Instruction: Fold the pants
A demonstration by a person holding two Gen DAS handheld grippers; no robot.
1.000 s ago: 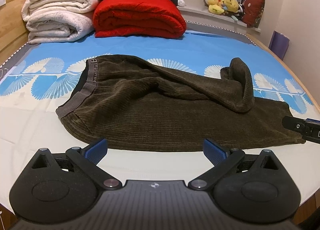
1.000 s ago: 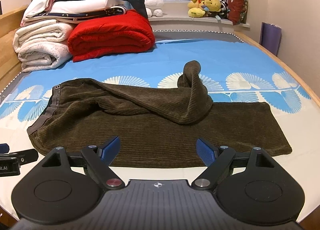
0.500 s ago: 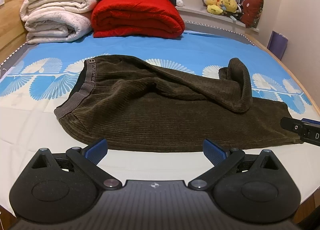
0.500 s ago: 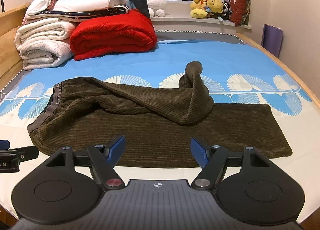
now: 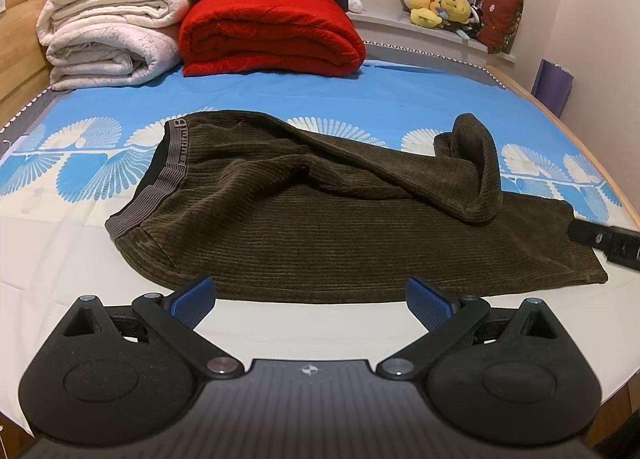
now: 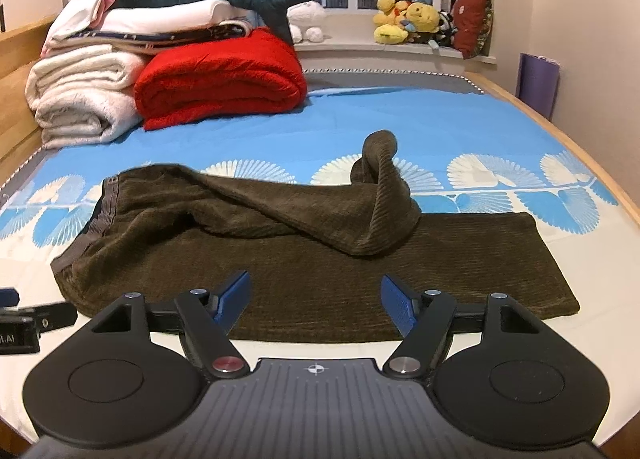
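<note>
Left gripper angled downward, jaws spread wide, empty. Right gripper likewise tilted down, parted, gripping nothing.

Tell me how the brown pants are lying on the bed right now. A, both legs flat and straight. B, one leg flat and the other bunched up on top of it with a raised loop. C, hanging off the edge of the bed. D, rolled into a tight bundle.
B: one leg of the pants lies flat on the bed, while the other is bunched over it with a raised loop.
</note>
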